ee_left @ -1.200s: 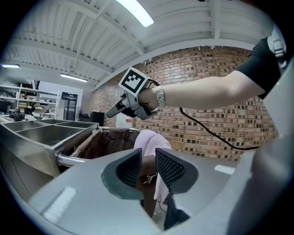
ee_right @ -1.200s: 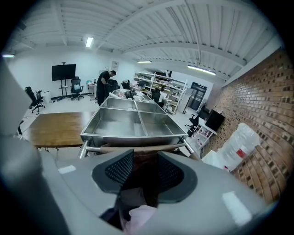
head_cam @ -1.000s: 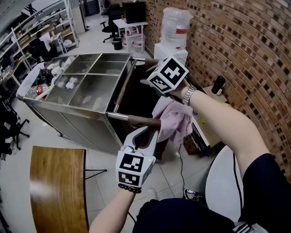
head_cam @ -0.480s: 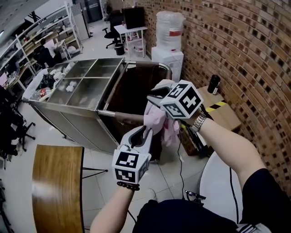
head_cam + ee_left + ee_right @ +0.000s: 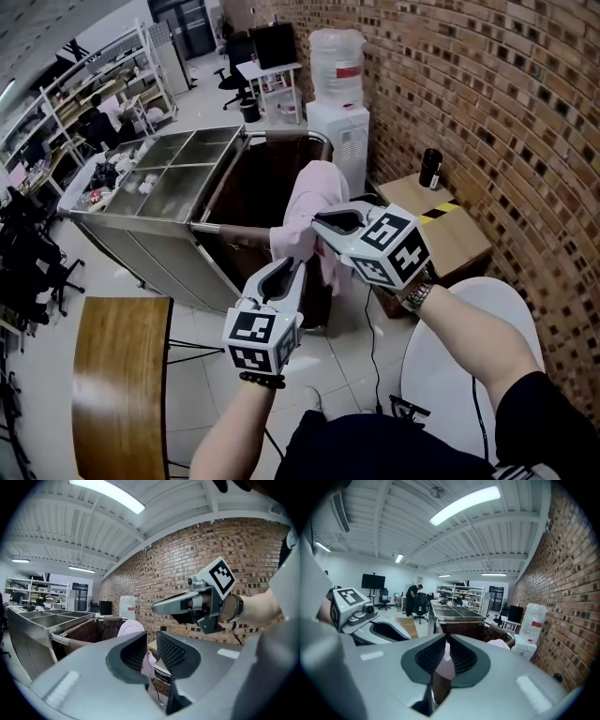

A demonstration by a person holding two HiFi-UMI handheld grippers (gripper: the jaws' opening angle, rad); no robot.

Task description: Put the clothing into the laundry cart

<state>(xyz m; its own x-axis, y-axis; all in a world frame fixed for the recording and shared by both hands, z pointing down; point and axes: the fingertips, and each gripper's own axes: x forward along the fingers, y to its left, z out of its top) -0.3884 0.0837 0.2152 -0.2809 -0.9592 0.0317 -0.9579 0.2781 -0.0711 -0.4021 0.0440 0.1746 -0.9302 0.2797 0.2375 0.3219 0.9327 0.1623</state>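
Note:
A pink garment (image 5: 314, 192) hangs over the near edge of the laundry cart (image 5: 251, 187), a brown cloth bag in a steel frame. My right gripper (image 5: 323, 223) holds a fold of it; in the right gripper view the pink cloth (image 5: 446, 663) is pinched between the jaws of my right gripper (image 5: 446, 656), which have just been closing. My left gripper (image 5: 286, 272) sits just below and left of the garment. Its jaws have been closing but a gap remains, and pink cloth (image 5: 147, 663) shows through it; I cannot tell whether the cloth lies between the pads or beyond them.
A steel trolley (image 5: 169, 178) with open compartments stands against the cart's left side. A water dispenser (image 5: 336, 75) and a cardboard box (image 5: 441, 220) with a black bottle (image 5: 430, 169) line the brick wall. A wooden table (image 5: 117, 375) and a white round table (image 5: 469, 356) are near me.
My right gripper swung from over the cart back toward me and closed on the pink garment, which now hangs higher. The left gripper edged forward toward the cloth.

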